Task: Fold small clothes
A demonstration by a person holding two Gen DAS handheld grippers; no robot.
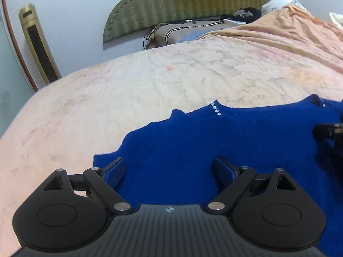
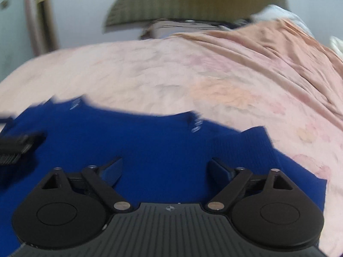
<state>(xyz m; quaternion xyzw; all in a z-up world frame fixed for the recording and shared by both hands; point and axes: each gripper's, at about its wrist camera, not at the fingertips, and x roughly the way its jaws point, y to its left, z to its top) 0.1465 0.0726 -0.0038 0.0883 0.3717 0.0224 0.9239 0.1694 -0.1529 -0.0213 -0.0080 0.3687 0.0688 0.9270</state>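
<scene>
A deep blue knitted garment lies spread flat on the bed, with a short row of shiny studs near its far edge. My left gripper hovers low over the garment's left part, jaws wide apart, nothing between the pads. In the right wrist view the same blue garment fills the lower half, and my right gripper stands open above its right part, pads bare. Each gripper shows at the edge of the other's view: the right gripper and the left gripper.
A wrinkled peach bedcover stretches beyond the garment. A green padded headboard stands at the far end, with dark clothes and cables below it. A gold tower unit leans by the wall at left.
</scene>
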